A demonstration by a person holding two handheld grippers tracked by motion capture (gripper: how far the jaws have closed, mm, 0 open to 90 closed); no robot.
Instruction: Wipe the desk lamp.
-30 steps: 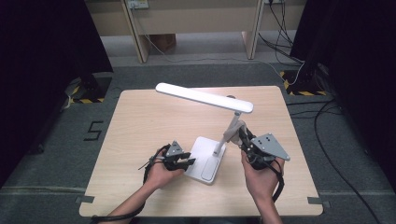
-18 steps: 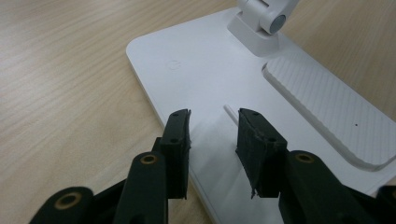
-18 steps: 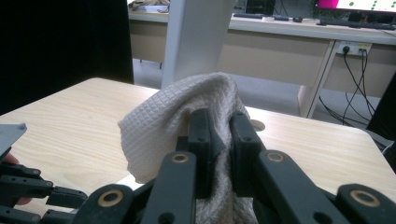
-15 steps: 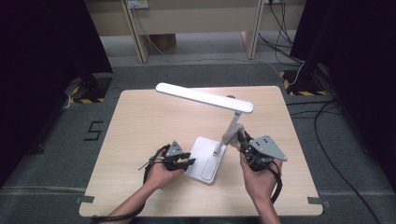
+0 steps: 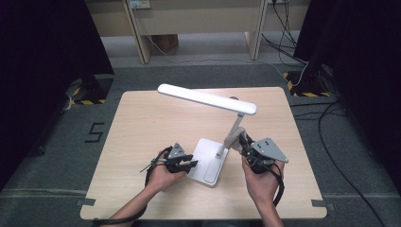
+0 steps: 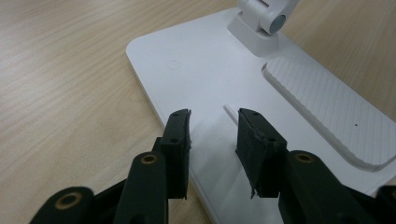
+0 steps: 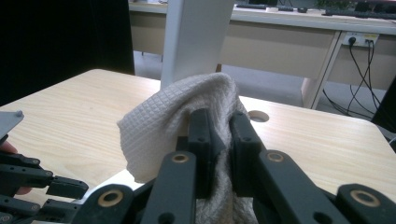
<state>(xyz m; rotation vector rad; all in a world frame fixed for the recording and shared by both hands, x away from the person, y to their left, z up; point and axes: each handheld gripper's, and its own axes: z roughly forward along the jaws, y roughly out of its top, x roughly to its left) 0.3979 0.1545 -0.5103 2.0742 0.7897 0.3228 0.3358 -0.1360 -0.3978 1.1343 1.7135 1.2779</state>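
**Mia:** What job was going on at the big wooden table (image 5: pixel 142 123)?

**Tom:** I think it was wiping the white desk lamp (image 5: pixel 208 97). The lamp stood in the middle of the high view, with its long light bar up top and its flat base (image 5: pixel 208 161) lower down, near the bottom middle.

**Mia:** Which part was being cleaned?

**Tom:** My guess was the thin pole (image 5: pixel 234 125) that went up from the base. The right gripper (image 5: pixel 246 144) sat right beside it, at the lower right of the frame.

**Mia:** What did that gripper have?

**Tom:** A small white cloth (image 7: pixel 173 126). In the right gripper view the jaws were nearly closed and pinched the cloth between them. The cloth bunched up over the tips, in the middle of that frame, and the pole (image 7: pixel 196 37) rose just behind it.

**Mia:** Did the cloth touch the pole?

**Tom:** It looked very close, but I could not tell for sure.

**Mia:** And the left gripper (image 5: pixel 189 163)?

**Tom:** It was at the lower left of the base. In the left gripper view its jaws stood partly open, with nothing between them. They sat low over the base (image 6: pixel 196 84). I think it was there to keep the lamp from sliding.

**Mia:** What did the next move need?

**Tom:** Probably rubbing the cloth up and down the pole, gently, while the other gripper kept the base still so the lamp would not tip.
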